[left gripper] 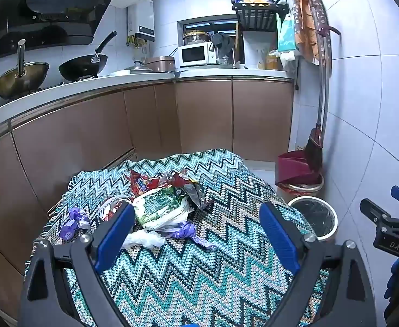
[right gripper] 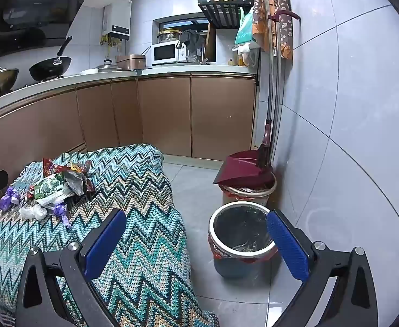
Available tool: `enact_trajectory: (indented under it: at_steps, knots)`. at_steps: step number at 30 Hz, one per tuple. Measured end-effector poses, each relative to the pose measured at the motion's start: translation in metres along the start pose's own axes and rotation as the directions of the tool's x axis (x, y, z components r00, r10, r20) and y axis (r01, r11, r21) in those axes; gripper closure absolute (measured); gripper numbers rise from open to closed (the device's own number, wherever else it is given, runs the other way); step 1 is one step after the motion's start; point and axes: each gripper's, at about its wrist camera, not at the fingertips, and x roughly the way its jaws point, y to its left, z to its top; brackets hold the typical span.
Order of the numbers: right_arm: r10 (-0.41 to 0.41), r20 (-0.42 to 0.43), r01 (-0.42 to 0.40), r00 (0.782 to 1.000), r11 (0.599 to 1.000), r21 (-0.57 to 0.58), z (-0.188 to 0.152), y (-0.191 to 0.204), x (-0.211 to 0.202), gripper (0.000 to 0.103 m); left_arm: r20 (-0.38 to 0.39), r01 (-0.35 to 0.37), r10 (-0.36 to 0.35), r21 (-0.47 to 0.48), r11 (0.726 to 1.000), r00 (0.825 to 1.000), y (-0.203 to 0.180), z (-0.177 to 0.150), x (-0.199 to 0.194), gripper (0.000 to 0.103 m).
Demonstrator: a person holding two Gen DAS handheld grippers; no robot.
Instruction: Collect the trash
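Left wrist view: both claws, left claw (left gripper: 196, 234) and right claw (right gripper: 196, 241), gape empty; approach the wrapper pile (left gripper: 158, 204) low, pinching one piece for the lined bin (right gripper: 241, 231).

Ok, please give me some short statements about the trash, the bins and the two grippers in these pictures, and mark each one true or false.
1. Both the left gripper and the right gripper are open and hold nothing. True.
2. The pile of wrappers lies on the floor. False: it lies on the zigzag blanket.
3. The white-rimmed bin stands on the floor beside the blanket-covered surface. True.
4. The white-rimmed bin is already full of wrappers. False: only its dark liner shows inside.
5. A red dustpan rests on the second bin behind it. True.
6. The broom lies flat on the blanket. False: it stands against the wall.
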Motion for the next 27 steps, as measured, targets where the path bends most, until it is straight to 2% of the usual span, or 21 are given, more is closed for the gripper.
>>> enact_trajectory:
  at_steps: [27]
  knots:
    - [0.003, 0.009, -0.003, 1.0, 1.0, 0.0, 0.0003, 0.0022, -0.0041, 0.0, 0.001, 0.01, -0.01, -0.012, 1.0, 1.0, -0.0008, 0.0022, -0.0018, 0.01]
